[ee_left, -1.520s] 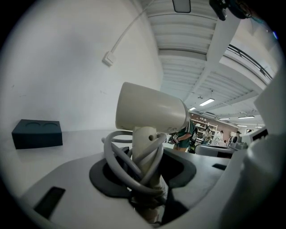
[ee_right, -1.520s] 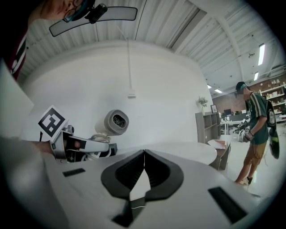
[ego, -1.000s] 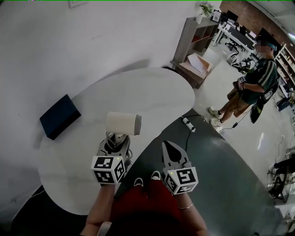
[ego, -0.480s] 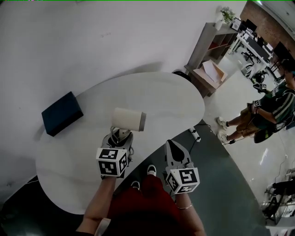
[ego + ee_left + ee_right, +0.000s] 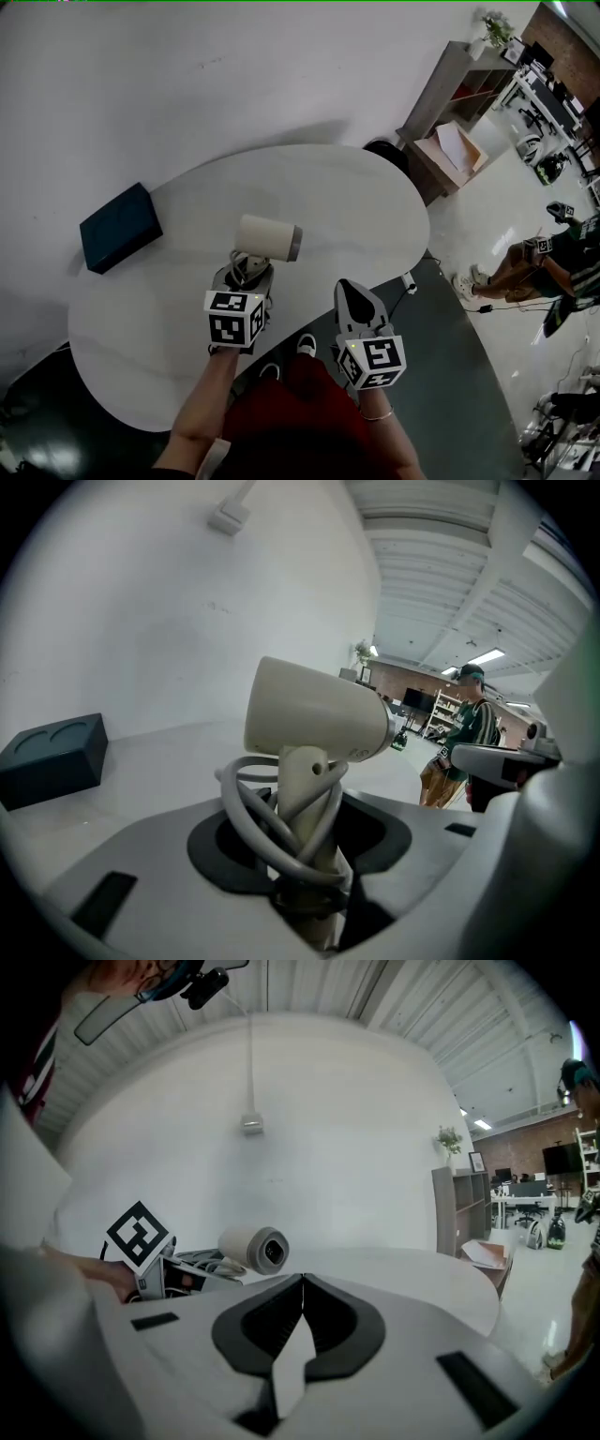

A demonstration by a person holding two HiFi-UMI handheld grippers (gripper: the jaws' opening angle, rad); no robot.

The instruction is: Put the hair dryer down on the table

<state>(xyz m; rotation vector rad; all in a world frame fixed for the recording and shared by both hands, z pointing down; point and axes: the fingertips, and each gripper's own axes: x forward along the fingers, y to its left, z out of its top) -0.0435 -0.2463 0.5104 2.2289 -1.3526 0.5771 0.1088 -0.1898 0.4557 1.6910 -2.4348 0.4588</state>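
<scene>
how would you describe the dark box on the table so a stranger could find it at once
Start at the big white oval table beside the white wall. Go to its left end, where a low rectangular box lies flat. It is dark navy with two shallow round dents in its top, unlike the cream, cylinder-shaped hair dryer nearer the middle.

We see a dark blue box (image 5: 120,227) lying flat near the white wall. Farther off, a grey shelf unit (image 5: 448,89) carries a potted plant (image 5: 494,26), with an open cardboard box (image 5: 450,155) at its foot. A white power strip (image 5: 408,280) lies on the floor, and a person (image 5: 548,262) stands well apart.
</scene>
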